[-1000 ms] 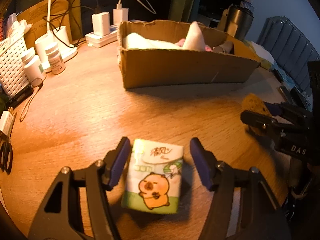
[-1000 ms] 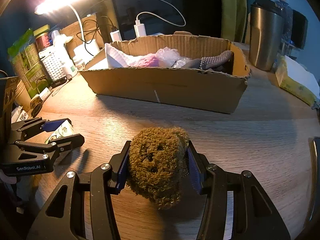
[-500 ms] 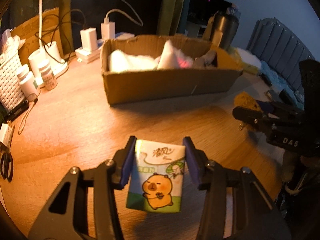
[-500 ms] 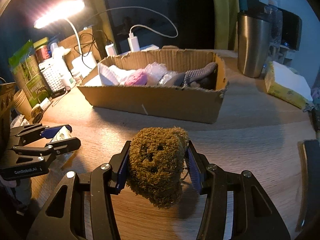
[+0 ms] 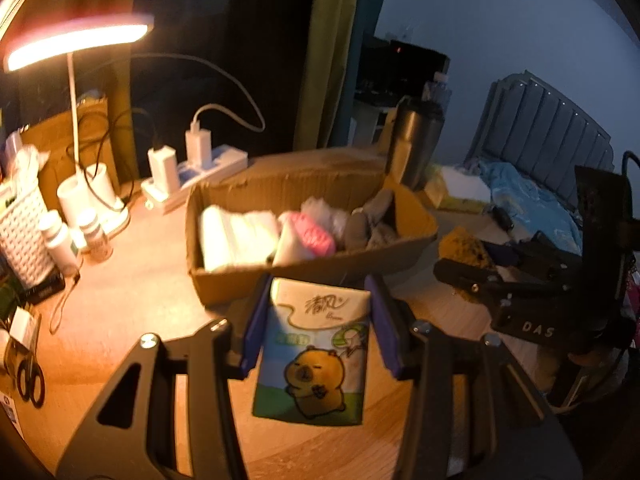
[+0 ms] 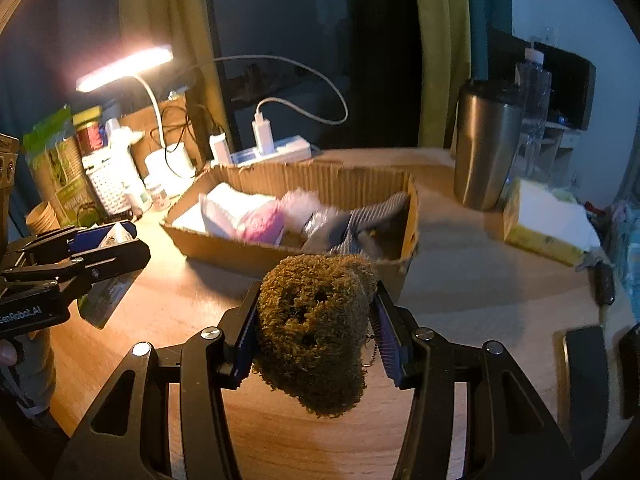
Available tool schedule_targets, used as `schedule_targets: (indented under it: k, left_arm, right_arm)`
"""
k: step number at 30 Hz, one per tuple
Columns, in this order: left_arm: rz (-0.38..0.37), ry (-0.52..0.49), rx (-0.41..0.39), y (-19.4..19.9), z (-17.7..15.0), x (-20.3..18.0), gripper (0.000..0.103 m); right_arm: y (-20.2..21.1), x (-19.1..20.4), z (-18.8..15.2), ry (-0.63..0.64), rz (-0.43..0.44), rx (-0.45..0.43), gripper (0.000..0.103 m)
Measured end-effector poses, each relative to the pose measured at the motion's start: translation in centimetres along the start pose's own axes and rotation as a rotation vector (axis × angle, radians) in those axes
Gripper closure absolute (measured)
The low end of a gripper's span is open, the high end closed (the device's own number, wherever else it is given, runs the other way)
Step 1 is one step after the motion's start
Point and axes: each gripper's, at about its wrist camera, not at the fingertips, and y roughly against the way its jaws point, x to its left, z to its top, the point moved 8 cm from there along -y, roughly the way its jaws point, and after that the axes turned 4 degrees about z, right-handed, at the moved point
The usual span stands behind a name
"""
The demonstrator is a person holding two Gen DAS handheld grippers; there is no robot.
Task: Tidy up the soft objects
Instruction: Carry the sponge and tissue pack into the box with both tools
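Note:
My left gripper (image 5: 318, 320) is shut on a tissue pack (image 5: 314, 352) printed with a cartoon capybara, held above the wooden table in front of the cardboard box (image 5: 320, 268). My right gripper (image 6: 316, 320) is shut on a brown fuzzy plush (image 6: 314, 328), also lifted, near the box's (image 6: 248, 252) front right corner. The box holds white cloth (image 5: 232, 236), a pink item (image 5: 316, 236) and grey fabric (image 6: 360, 220). Each gripper shows in the other's view: the right gripper (image 5: 480, 264), the left gripper (image 6: 100, 248).
A lit desk lamp (image 5: 76, 40), a power strip with chargers (image 5: 192, 176), pill bottles (image 5: 60, 236) and a white basket (image 5: 20, 236) stand at the left. Scissors (image 5: 30, 380) lie at the left edge. A steel tumbler (image 6: 486, 144) and a yellow-white pack (image 6: 548, 220) are right of the box.
My left gripper closed on the tissue pack and lifted it. Both grippers rose and moved toward the box with their loads.

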Motion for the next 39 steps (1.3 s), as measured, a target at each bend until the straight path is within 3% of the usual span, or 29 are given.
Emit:
schedule_targets:
  k: [20, 30, 39]
  left_arm:
    - [-0.010, -0.006, -0.060, -0.6, 4.6, -0.4, 0.055]
    - [-0.014, 0.012, -0.033, -3.9, 5.4, -0.5, 0.055]
    - [0.036, 0.040, -0.006, -7.1, 5.7, 1.4, 0.055]
  right_arm:
    - [-0.2, -2.0, 4.3, 0.016, -0.017, -0.057, 0.049]
    - [-3.0, -3.5, 5.3, 0.004, 0.001, -0.029, 0.049]
    - [-5.8, -3.5, 5.5, -0.012, 0.052, -0.008, 0.049]
